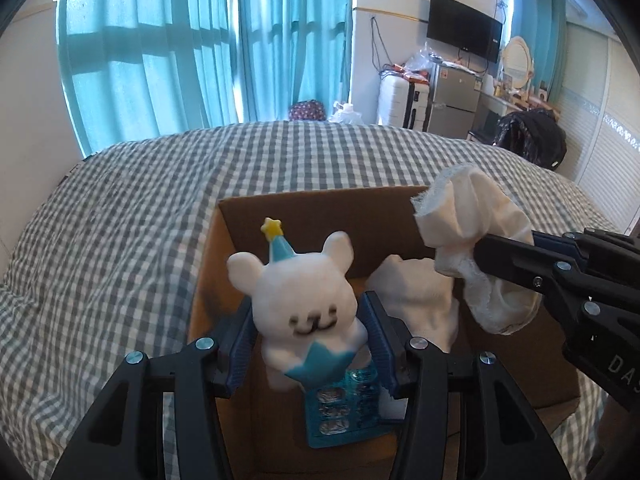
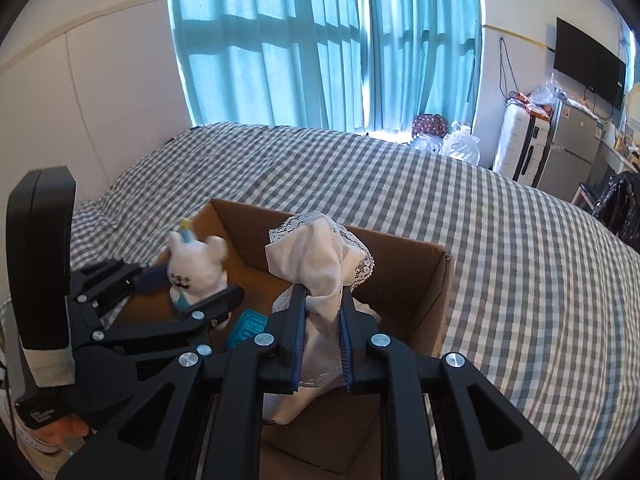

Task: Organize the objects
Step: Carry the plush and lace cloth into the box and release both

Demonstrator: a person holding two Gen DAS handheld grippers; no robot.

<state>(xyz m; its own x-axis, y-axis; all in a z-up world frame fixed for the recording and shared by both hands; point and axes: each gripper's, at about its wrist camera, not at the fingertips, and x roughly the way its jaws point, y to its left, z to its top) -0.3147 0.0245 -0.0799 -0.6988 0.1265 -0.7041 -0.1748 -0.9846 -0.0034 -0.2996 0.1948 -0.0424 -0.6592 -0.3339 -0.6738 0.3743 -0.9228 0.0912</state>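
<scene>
My left gripper (image 1: 310,312) is shut on a white bear figure (image 1: 304,300) with a blue party hat and holds it upright over an open cardboard box (image 1: 320,204). The bear (image 2: 196,270) and left gripper (image 2: 192,284) also show in the right wrist view. My right gripper (image 2: 322,296) is shut on a white lace-trimmed cloth (image 2: 320,256) above the box (image 2: 400,252); it shows at the right of the left wrist view (image 1: 492,256), with the cloth (image 1: 472,220). In the box lie a blue blister pack (image 1: 344,408) and another white cloth (image 1: 416,300).
The box sits on a bed with a grey-and-white checked cover (image 1: 140,220). Teal curtains (image 1: 200,40) hang behind. A white suitcase (image 2: 516,144), small fridge (image 2: 572,148), wall TV (image 2: 588,64) and dark bag (image 1: 532,136) stand at the far right.
</scene>
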